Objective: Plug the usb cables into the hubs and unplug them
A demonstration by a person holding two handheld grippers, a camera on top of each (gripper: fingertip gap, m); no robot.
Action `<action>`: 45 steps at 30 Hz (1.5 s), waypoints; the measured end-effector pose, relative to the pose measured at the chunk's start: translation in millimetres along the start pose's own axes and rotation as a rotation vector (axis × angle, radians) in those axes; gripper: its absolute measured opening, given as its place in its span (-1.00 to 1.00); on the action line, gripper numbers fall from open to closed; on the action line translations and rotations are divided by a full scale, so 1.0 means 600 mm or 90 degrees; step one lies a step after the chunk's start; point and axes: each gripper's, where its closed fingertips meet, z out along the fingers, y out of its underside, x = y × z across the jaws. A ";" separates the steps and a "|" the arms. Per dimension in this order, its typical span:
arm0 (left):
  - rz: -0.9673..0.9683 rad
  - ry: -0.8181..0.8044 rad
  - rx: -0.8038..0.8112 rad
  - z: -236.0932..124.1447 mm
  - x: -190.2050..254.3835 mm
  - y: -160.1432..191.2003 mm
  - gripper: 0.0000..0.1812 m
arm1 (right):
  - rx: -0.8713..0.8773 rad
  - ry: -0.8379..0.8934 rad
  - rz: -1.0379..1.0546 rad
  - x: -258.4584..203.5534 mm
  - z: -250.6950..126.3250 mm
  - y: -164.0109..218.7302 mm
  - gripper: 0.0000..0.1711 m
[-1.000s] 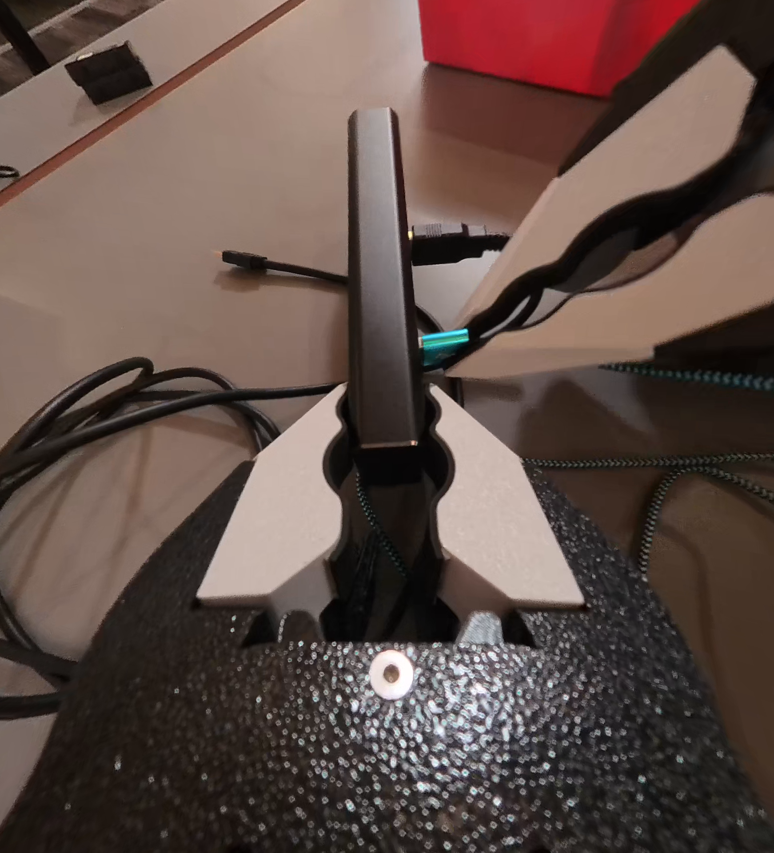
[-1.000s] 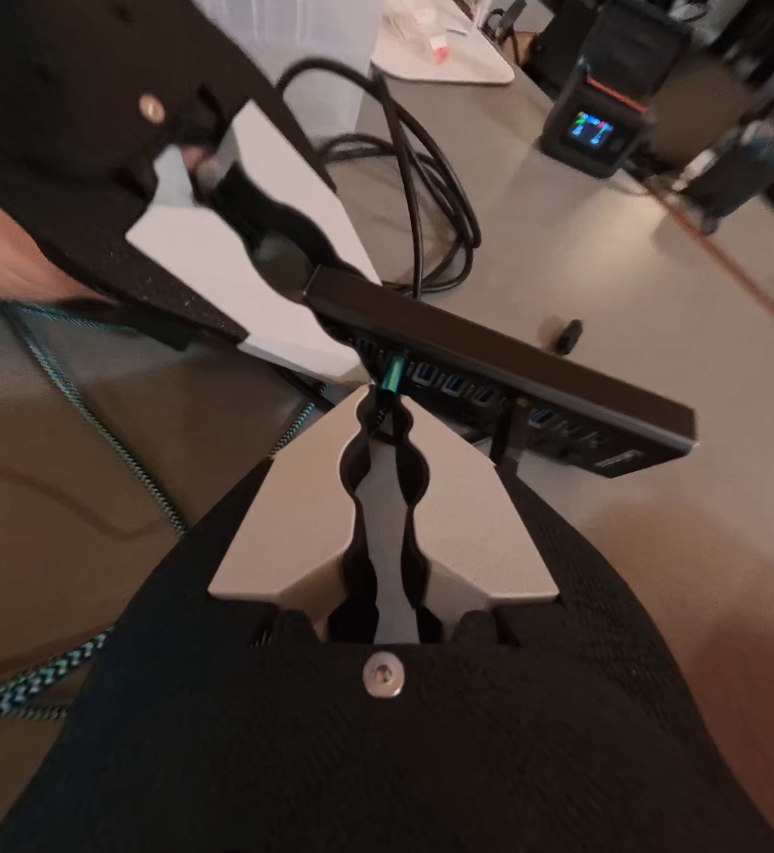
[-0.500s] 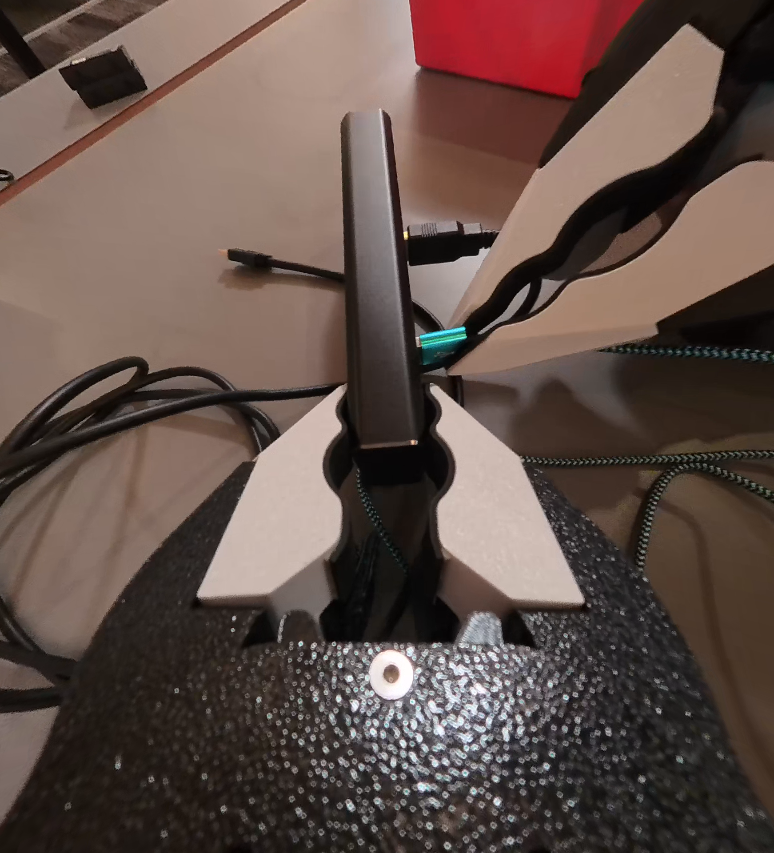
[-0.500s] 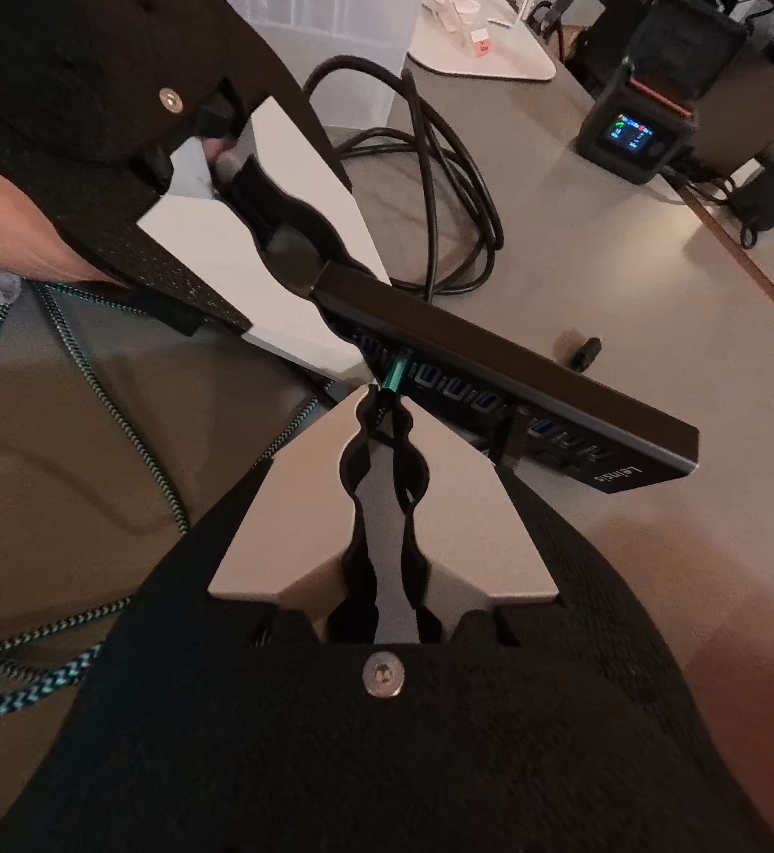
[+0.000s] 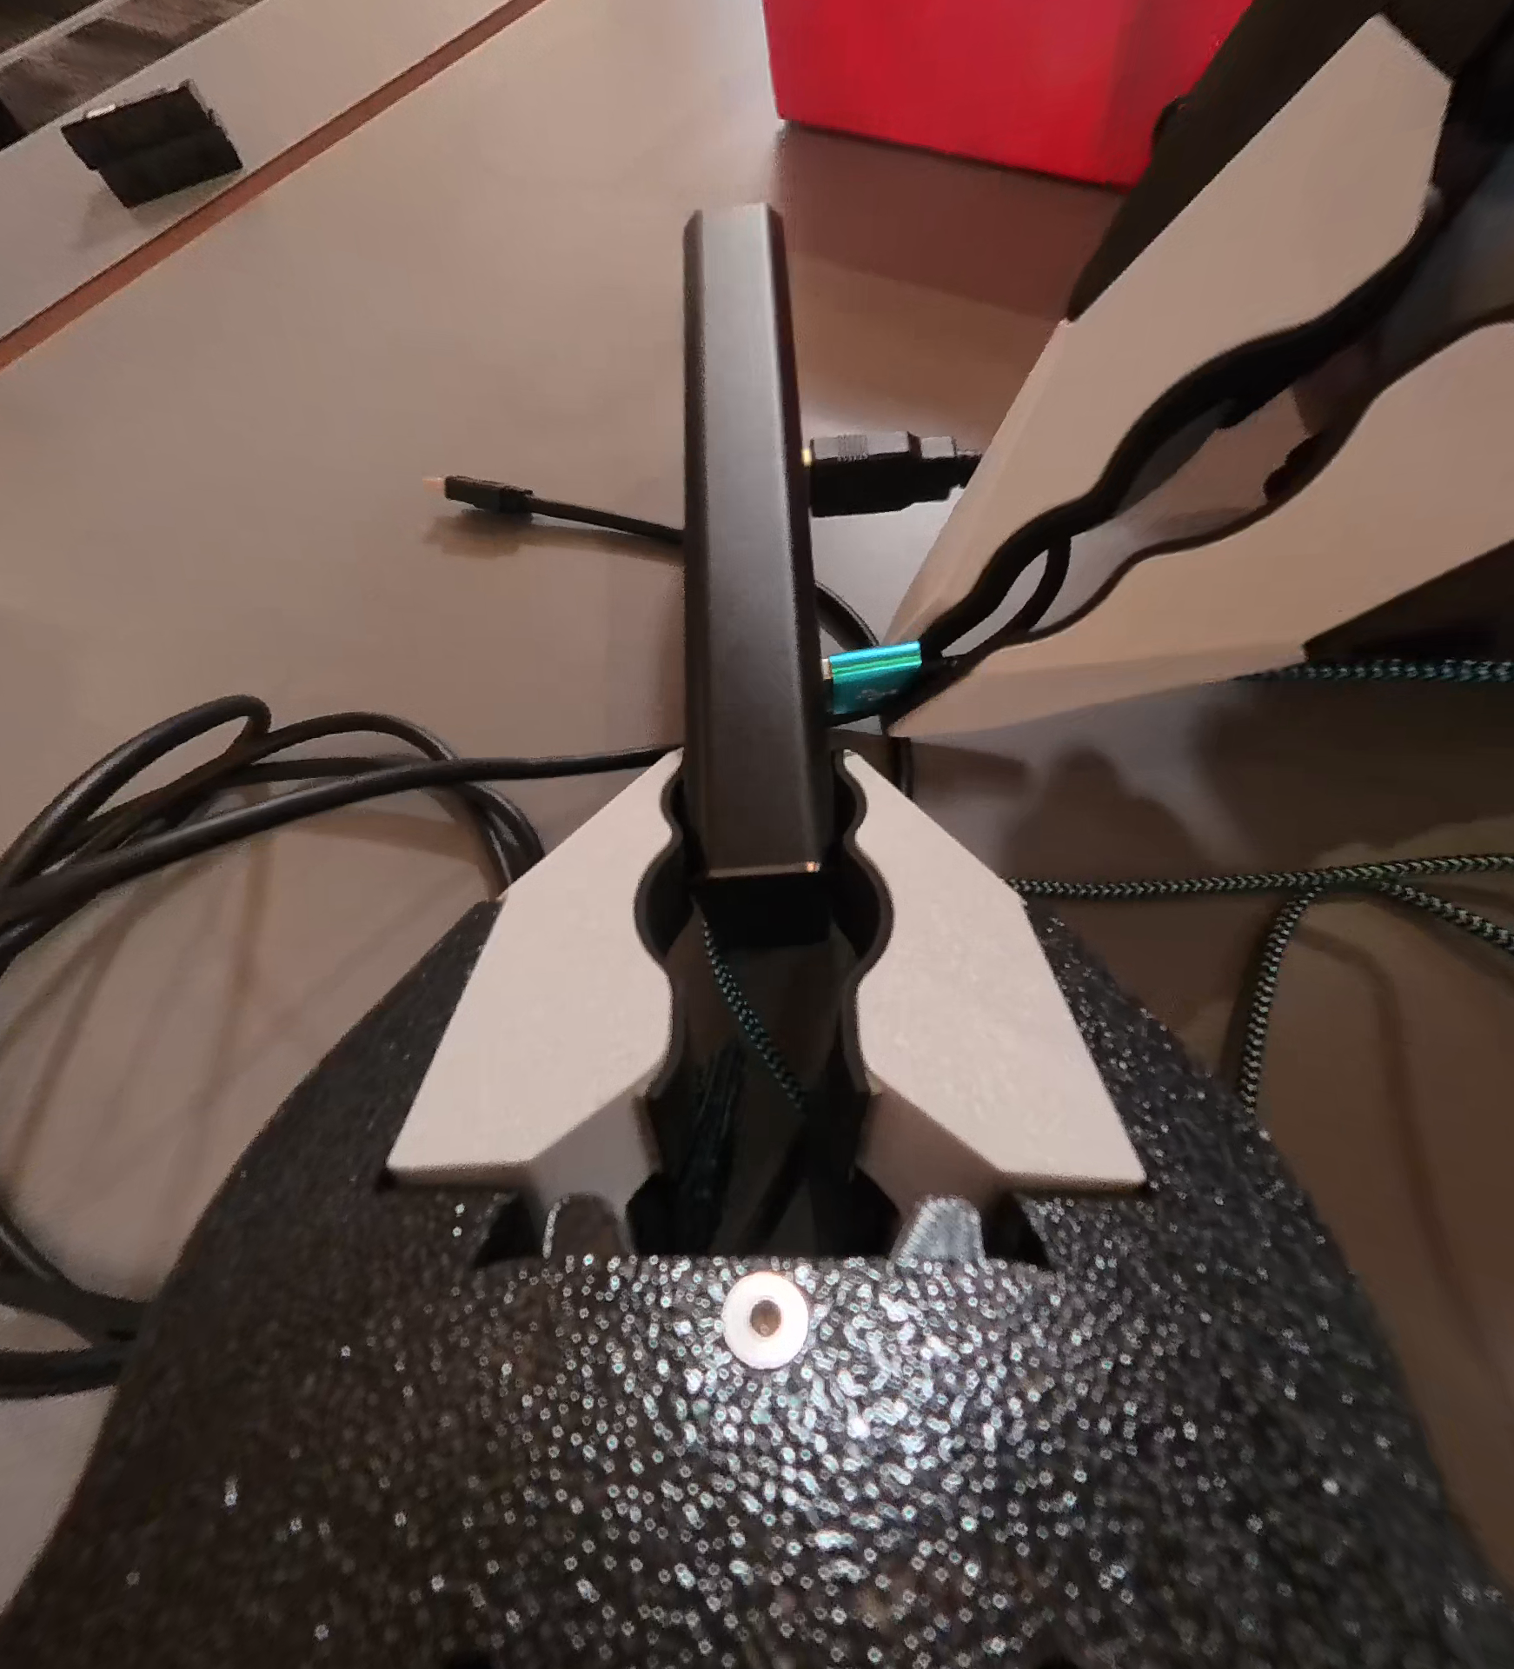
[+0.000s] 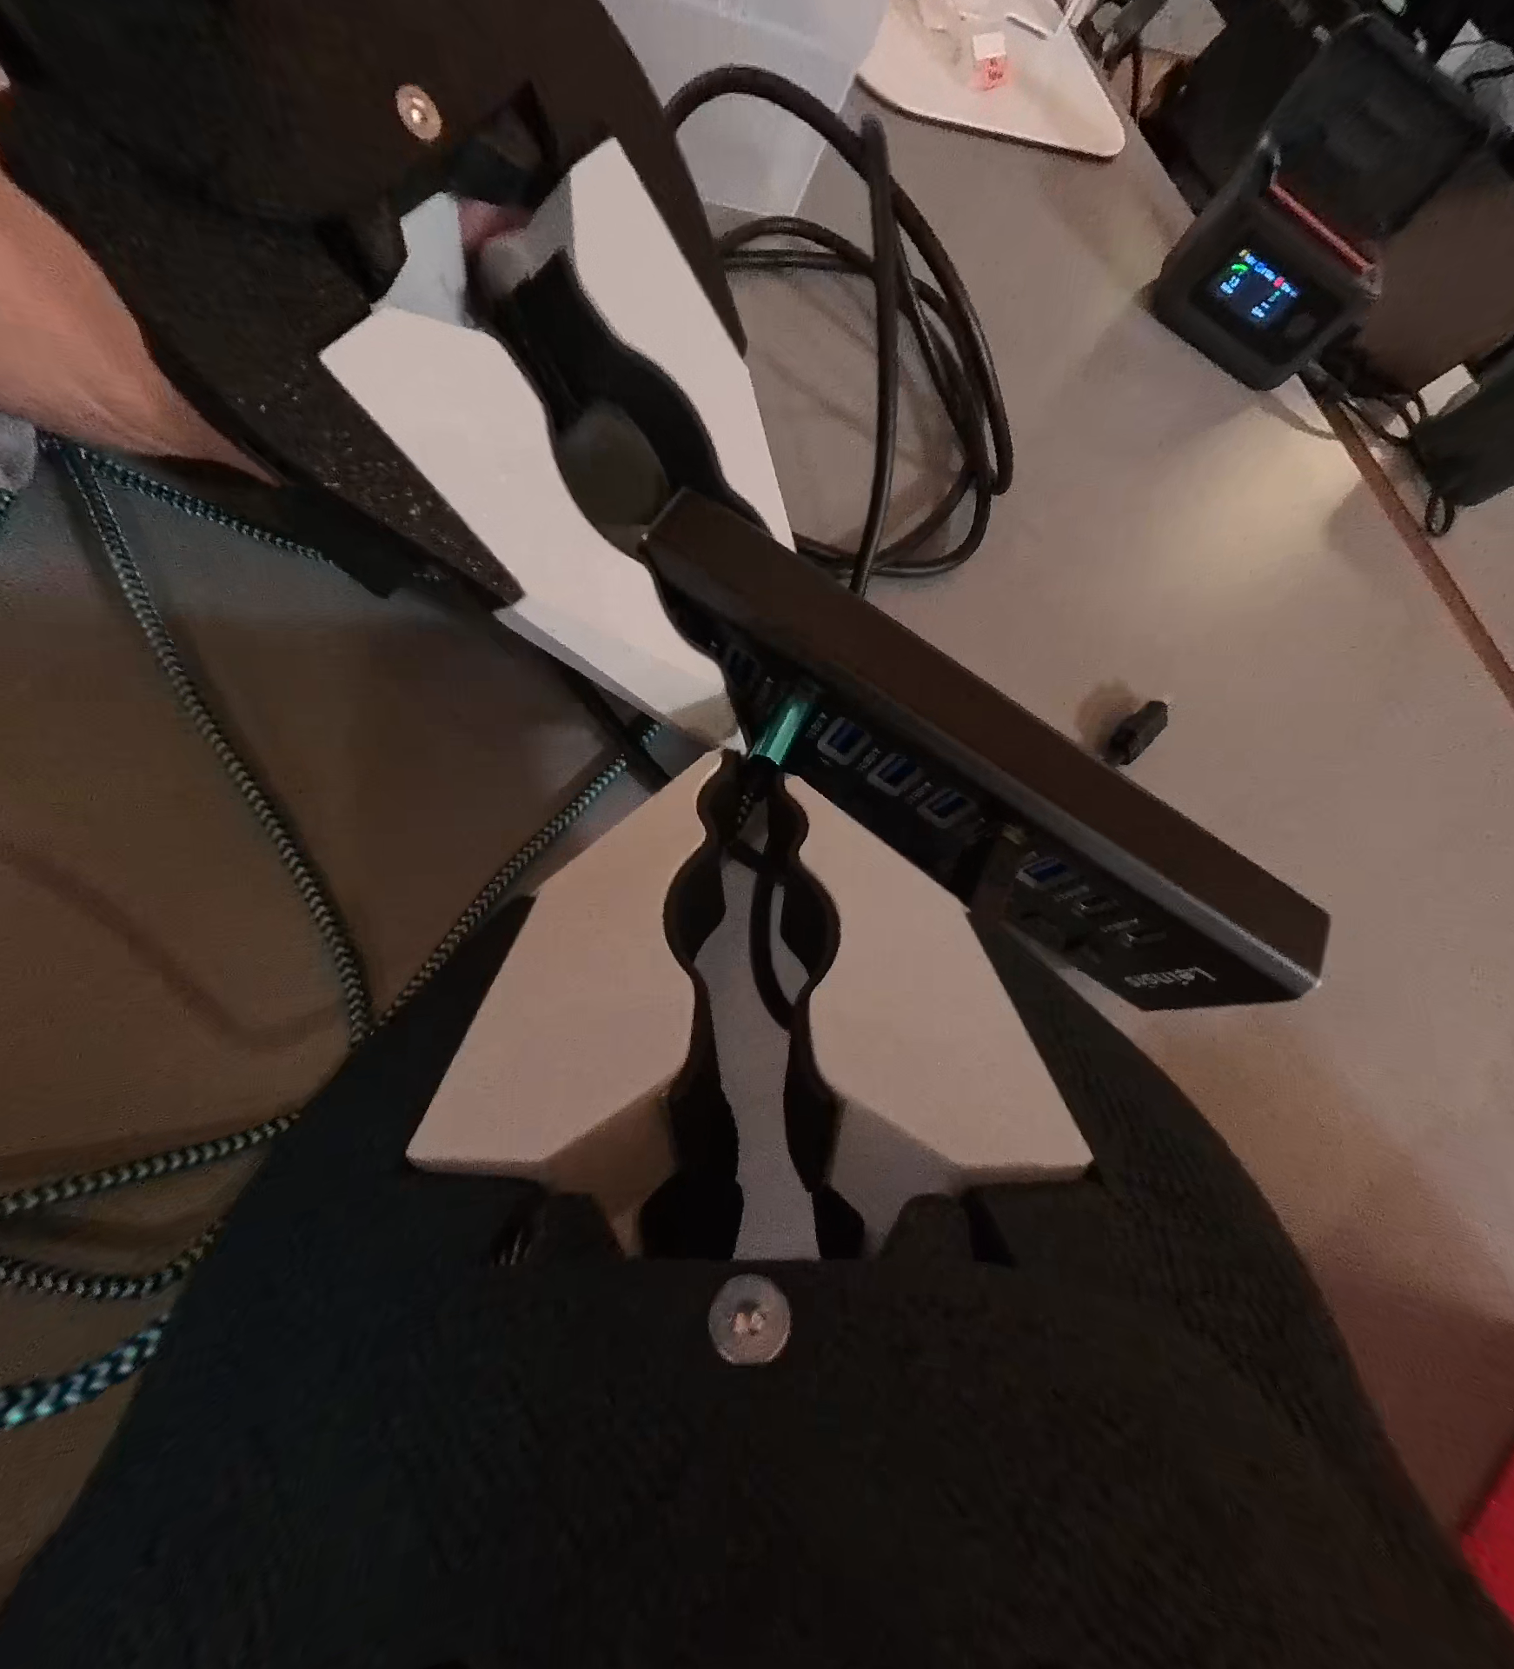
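Observation:
My left gripper [image 5: 758, 777] is shut on the near end of a long black USB hub [image 5: 740, 542] and holds it on edge above the table. My right gripper [image 6: 749, 768] is shut on the rear of a teal USB plug [image 6: 785, 731] with a braided cable [image 6: 193, 686]. The plug sits in a port near the held end of the hub [image 6: 1006, 750], with a sliver of metal showing. Several blue ports beside it are empty. In the left wrist view the right gripper [image 5: 907, 668] comes in from the right with the teal plug [image 5: 875, 677]. A black plug [image 5: 880, 474] sits farther along the hub.
A coil of black cable [image 5: 148, 813] lies left of the hub and also shows in the right wrist view [image 6: 934, 361]. A loose black cable end [image 5: 482, 495] lies on the table. A red box [image 5: 961, 81] stands behind. A small device with a lit screen [image 6: 1259, 298] stands far right. My two grippers' fingertips are within a few centimetres of each other.
Both grippers keep their hold. The right gripper and the hub have shifted slightly against each other; the teal plug stays at the same port.

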 end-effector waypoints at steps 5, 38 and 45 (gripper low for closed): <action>0.014 0.019 0.002 0.000 0.010 -0.001 -0.71 | 0.003 -0.019 -0.043 -0.009 -0.008 0.004 -0.95; 0.011 0.003 -0.001 -0.002 -0.001 0.002 -0.70 | 0.106 -0.015 0.201 0.012 0.009 -0.021 -0.94; 0.018 0.001 -0.010 -0.001 -0.001 0.005 -0.71 | 0.061 0.093 0.095 0.006 0.005 -0.019 -0.94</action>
